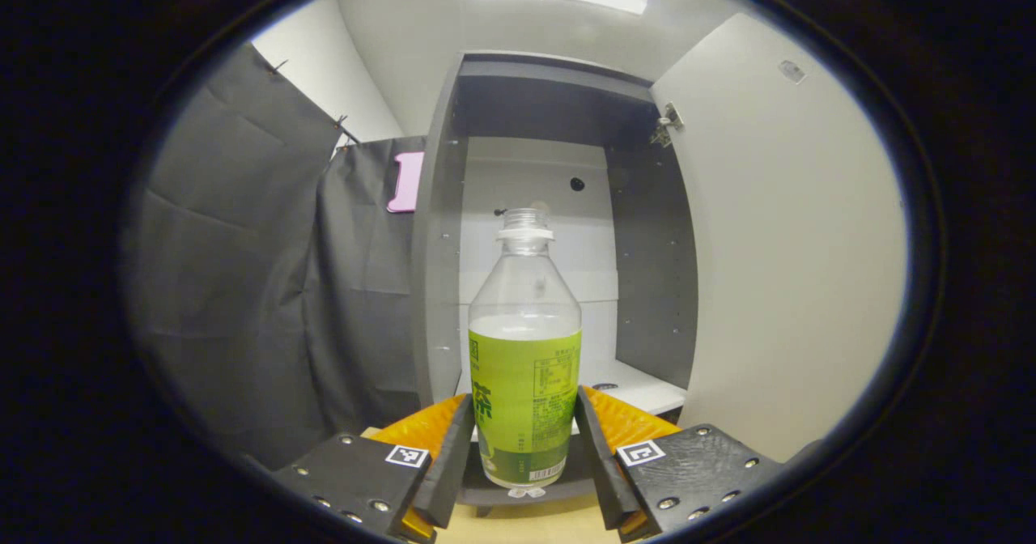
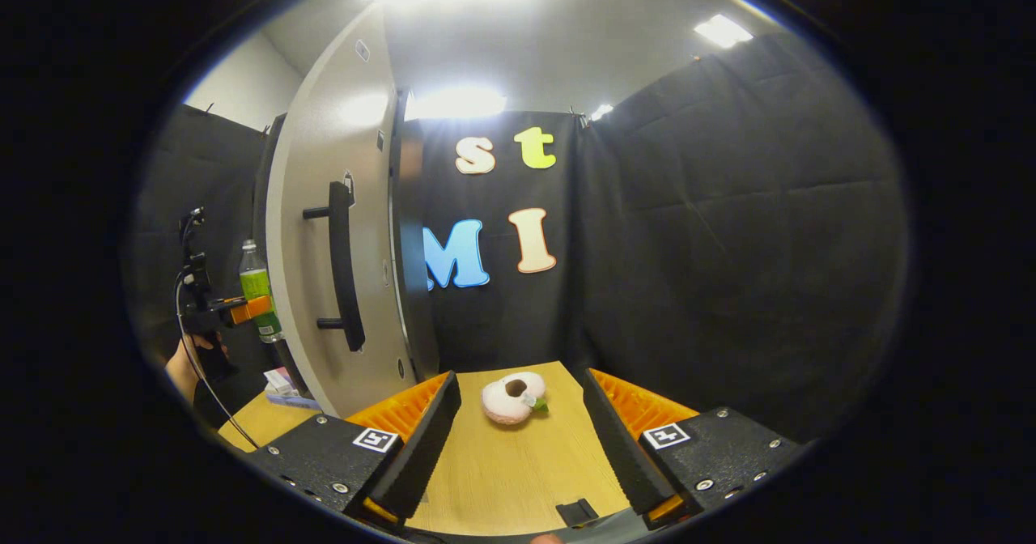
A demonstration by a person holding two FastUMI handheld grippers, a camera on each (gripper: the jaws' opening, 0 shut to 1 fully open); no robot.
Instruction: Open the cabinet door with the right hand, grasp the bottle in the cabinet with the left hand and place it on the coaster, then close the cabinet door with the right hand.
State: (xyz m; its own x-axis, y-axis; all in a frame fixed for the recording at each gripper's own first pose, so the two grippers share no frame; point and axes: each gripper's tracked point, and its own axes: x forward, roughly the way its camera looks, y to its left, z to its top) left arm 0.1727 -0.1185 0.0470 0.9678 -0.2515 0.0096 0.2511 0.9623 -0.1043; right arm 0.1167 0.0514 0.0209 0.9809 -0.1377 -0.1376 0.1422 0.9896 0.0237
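Left claw [image 1: 524,447] gripping bottle [image 1: 524,350] at the label, both fingers pressing its sides; holding it upright just in front of the open cabinet [image 1: 534,228], above the table [image 1: 518,524]. Right claw [image 2: 518,439] gaping wide, holding nothing, hovering over the table near a plush toy [image 2: 511,398], beside the door [image 2: 324,228]. Risking: uncapped bottle spilling if tilted, or clipping the door edge while swinging out. Coaster not identifiable.

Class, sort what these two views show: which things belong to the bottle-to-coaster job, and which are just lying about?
Belongs to the job:
bottle, between the left gripper fingers
open cabinet door
door handle
cabinet
right gripper, open

Just lying about:
pink plush toy on the table
small flat box by the door
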